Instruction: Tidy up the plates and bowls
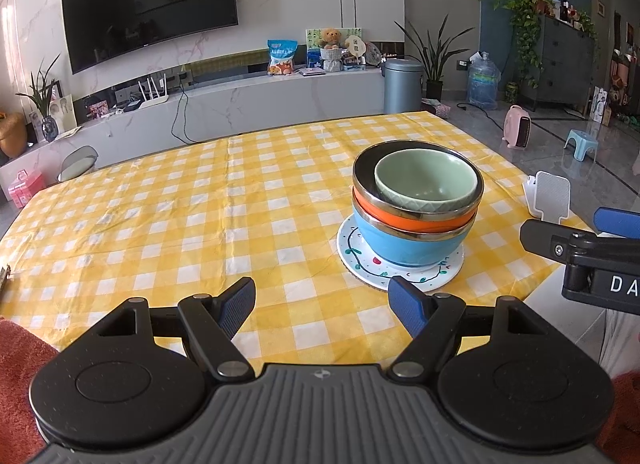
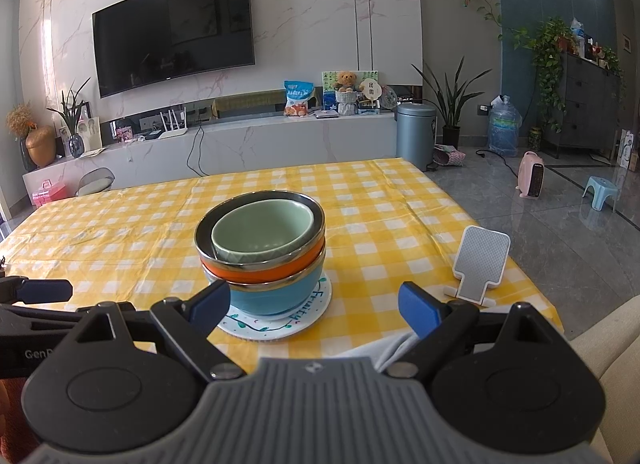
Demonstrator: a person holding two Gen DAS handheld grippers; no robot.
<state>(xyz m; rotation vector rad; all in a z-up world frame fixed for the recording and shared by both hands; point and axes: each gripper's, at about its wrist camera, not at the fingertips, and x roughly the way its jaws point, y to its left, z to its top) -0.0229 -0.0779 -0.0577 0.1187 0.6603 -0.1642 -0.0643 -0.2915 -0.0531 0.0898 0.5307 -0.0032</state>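
Observation:
A stack stands on the yellow checked table: a white painted plate (image 1: 362, 264) (image 2: 296, 322) at the bottom, a blue bowl (image 1: 404, 244) (image 2: 276, 294) on it, an orange bowl (image 1: 400, 217) (image 2: 260, 274) nested in that, and a green bowl (image 1: 424, 179) (image 2: 260, 232) on top. My left gripper (image 1: 326, 310) is open and empty, short of the stack and to its left. My right gripper (image 2: 316, 310) is open and empty, just in front of the stack; it also shows at the right edge of the left wrist view (image 1: 576, 227).
A white phone stand (image 1: 550, 197) (image 2: 480, 262) sits near the table's right edge. The tablecloth (image 1: 180, 203) (image 2: 120, 223) stretches left and back. Beyond the table are a TV cabinet (image 2: 240, 143), a bin (image 2: 414, 133) and tiled floor.

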